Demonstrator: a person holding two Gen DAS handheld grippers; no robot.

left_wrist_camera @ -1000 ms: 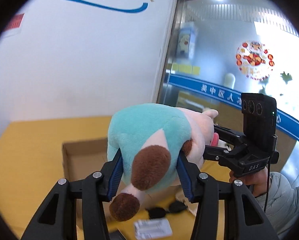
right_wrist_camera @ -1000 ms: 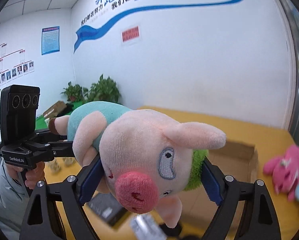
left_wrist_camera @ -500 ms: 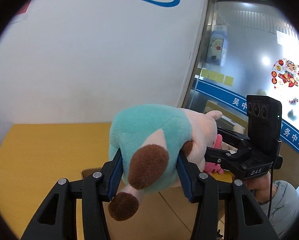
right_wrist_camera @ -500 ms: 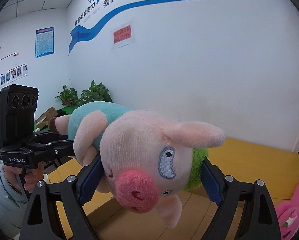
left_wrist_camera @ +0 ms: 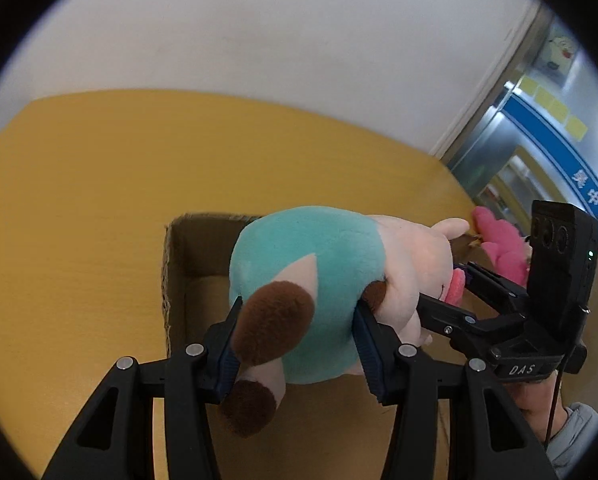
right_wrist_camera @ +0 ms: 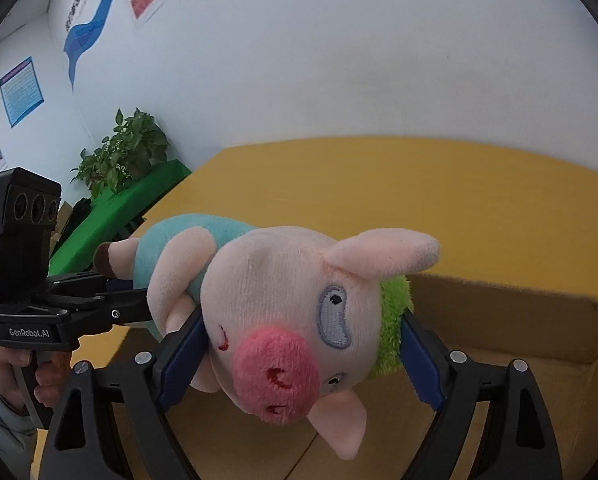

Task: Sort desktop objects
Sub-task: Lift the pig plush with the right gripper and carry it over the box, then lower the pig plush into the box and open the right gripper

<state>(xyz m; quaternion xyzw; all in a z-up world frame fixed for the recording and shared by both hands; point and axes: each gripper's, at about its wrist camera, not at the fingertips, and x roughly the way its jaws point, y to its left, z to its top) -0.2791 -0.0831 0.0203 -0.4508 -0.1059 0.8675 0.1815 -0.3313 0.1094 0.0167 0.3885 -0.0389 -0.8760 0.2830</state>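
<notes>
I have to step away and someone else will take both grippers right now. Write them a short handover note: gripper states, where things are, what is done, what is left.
Left gripper: shut on the teal-shirted body of the pink plush pig.
Right gripper: shut on the same pig's head, pads on both sides.
The pig hangs between both grippers, over the open brown cardboard box on the yellow table.
A bright pink plush toy lies on the table beyond the box.
Done: pig picked up and brought over the box.
Left: lower it in, release both grippers; the pink toy is probably next.
</notes>
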